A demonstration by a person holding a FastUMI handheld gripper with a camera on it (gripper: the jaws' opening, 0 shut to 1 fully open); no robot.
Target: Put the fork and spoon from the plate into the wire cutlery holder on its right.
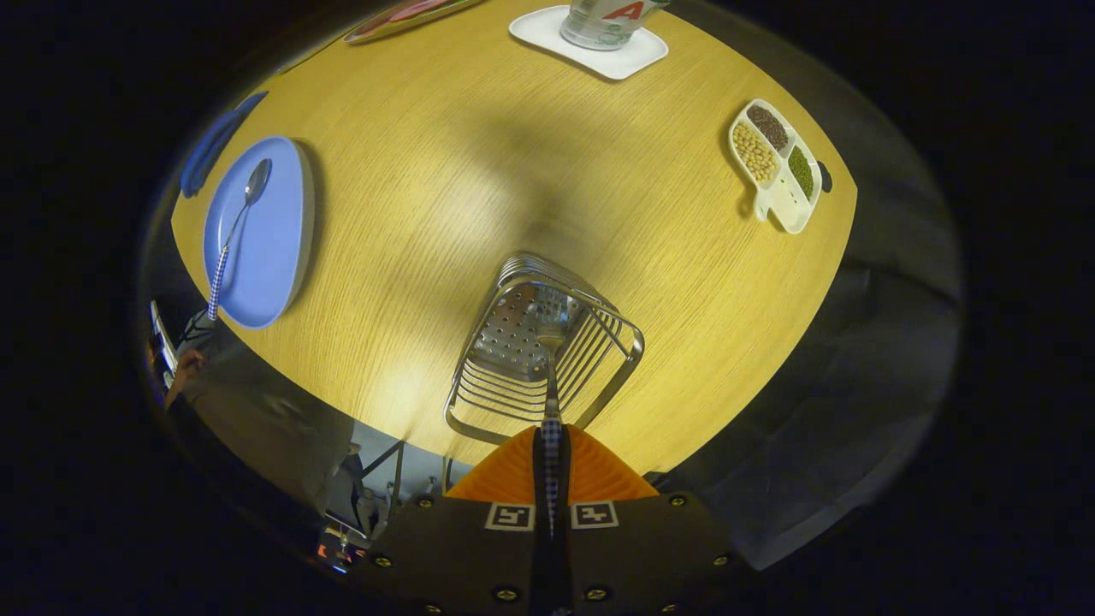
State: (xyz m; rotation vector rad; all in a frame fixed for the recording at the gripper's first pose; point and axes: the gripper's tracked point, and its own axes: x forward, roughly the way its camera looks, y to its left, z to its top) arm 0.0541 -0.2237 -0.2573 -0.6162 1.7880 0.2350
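My gripper (552, 447) is shut on the checkered handle of the fork (552, 389). I am looking straight down, and the fork hangs head-down inside the wire cutlery holder (630, 340), its head near the perforated bottom. The holder stands on the wooden table just ahead of my fingers. Far off to the left lies the blue plate (278, 257), and the spoon (233, 227) rests on it with its bowl pointing away and its checkered handle toward the table's near edge.
A white divided dish of beans (774, 184) sits beyond the holder to the right. A glass on a white coaster (629, 60) stands at the far side. A blue object (212, 145) lies past the plate. A person's hand (184, 368) shows below the table edge.
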